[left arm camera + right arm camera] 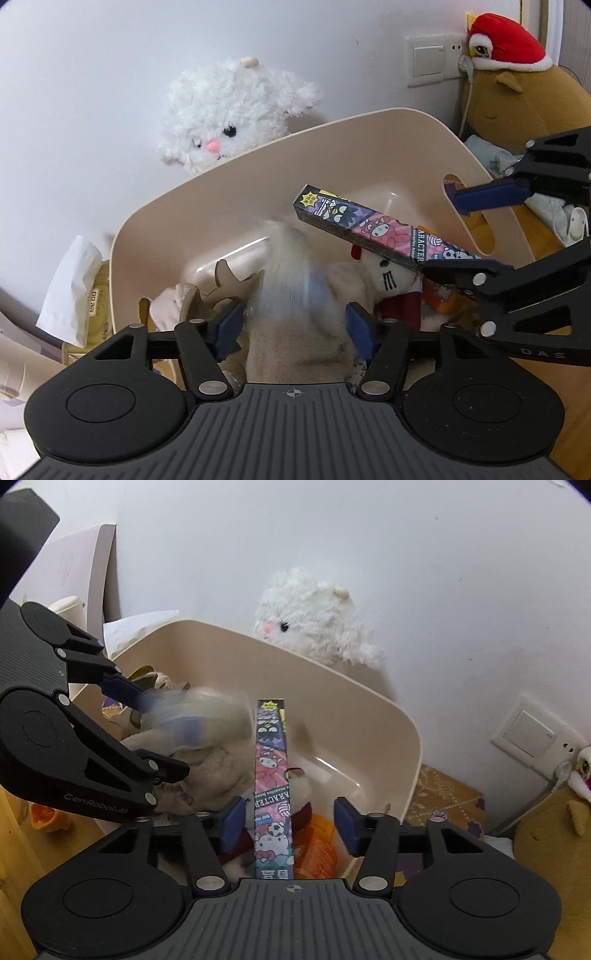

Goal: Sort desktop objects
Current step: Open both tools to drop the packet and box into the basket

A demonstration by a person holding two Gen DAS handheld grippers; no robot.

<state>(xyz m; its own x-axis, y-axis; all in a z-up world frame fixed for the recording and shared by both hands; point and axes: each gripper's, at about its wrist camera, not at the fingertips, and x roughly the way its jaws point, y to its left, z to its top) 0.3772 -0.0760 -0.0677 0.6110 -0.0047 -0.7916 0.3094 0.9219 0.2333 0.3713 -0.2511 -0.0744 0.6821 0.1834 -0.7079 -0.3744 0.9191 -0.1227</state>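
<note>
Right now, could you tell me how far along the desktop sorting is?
Done: the beige bin already holds several soft toys, including a white cat plush. In hand: both grippers are over the bin with jaws open; a blurred fluffy item sits between the left gripper's jaws, and the long cartoon box between the right gripper's, unpressed. Left: an orange toy lies outside on the wooden surface.

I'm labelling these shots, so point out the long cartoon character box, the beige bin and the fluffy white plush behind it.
Cartoon character box [273, 775]: right wrist view, pink middle panel.
Beige bin [332, 147]: left wrist view, inner back wall.
White plush [229, 110]: left wrist view, its furry face above the eye.
</note>
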